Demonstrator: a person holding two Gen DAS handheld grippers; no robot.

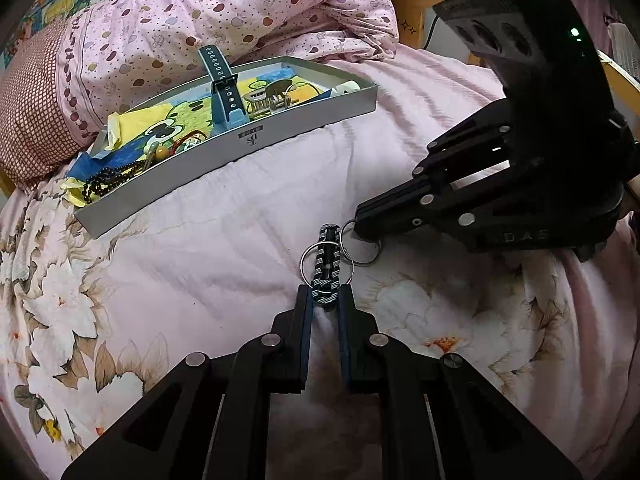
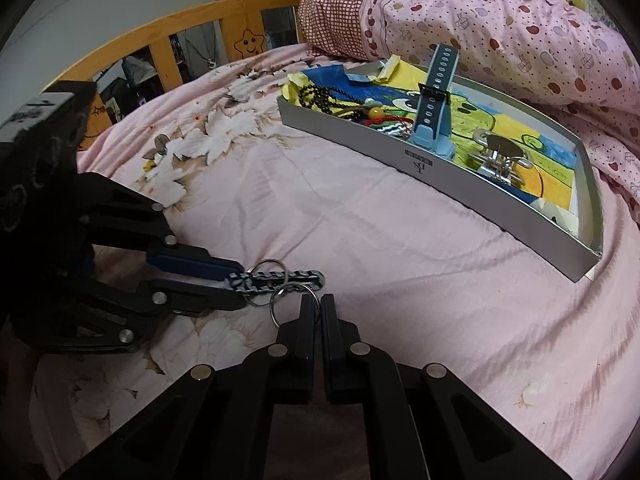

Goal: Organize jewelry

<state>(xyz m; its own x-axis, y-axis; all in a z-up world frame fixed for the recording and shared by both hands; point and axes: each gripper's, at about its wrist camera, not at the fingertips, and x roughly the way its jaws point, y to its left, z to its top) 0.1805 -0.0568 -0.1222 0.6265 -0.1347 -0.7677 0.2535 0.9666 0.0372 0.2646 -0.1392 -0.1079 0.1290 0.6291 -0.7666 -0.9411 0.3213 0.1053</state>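
A black-and-white braided keychain [image 1: 328, 266] with metal key rings lies on the pink bedsheet. My left gripper [image 1: 325, 294] is shut on its near end; in the right wrist view it [image 2: 239, 286] clamps the braid [image 2: 280, 279] from the left. My right gripper [image 2: 316, 300] is shut on one key ring [image 2: 280, 304]; in the left wrist view it [image 1: 360, 229] pinches that ring [image 1: 362, 248] from the right. A grey jewelry tray [image 1: 280, 136] behind holds a blue watch [image 1: 224, 88], black beads [image 1: 108, 180], a red cord and metal pieces.
A folded pink apple-print quilt [image 1: 224, 12] and a checked pillow [image 1: 28, 112] lie behind the tray [image 2: 460, 196]. A wooden bed rail [image 2: 168, 36] runs along the far edge. Floral sheet spreads around the grippers.
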